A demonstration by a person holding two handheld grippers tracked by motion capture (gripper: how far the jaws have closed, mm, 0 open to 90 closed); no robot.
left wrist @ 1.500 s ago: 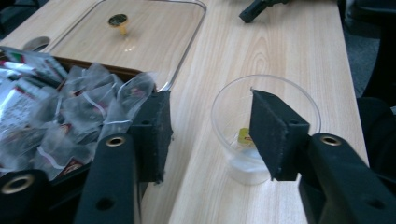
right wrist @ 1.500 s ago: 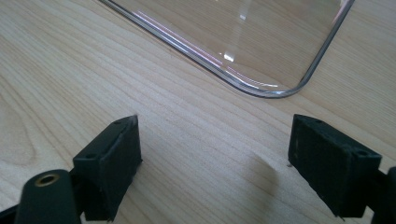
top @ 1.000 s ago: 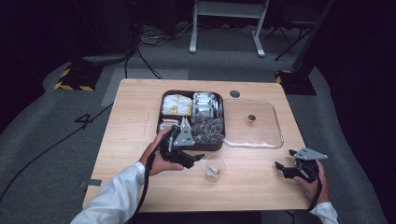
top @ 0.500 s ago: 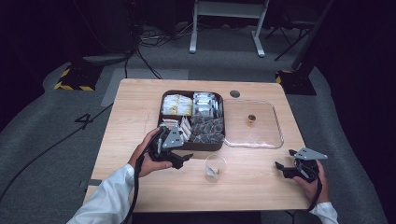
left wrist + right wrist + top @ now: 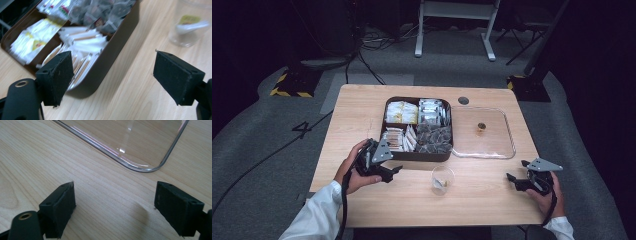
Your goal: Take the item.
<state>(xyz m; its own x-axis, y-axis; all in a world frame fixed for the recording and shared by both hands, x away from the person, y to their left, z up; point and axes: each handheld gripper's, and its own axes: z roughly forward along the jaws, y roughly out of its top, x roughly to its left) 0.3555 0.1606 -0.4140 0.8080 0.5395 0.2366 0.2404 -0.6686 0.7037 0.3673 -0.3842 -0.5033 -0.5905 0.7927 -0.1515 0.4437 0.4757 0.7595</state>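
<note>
Left gripper (image 5: 387,172) agape, seemingly tilted beside box (image 5: 418,156).

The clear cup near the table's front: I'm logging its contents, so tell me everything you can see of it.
The clear cup looks like thin plastic, stands upright on the wooden table just in front of the brown compartment tray, apart from it. Inside lies a teabag with a yellow tag. Neither gripper touches it.

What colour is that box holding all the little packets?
Dark brown box, clearest in the left gripper view.
</note>
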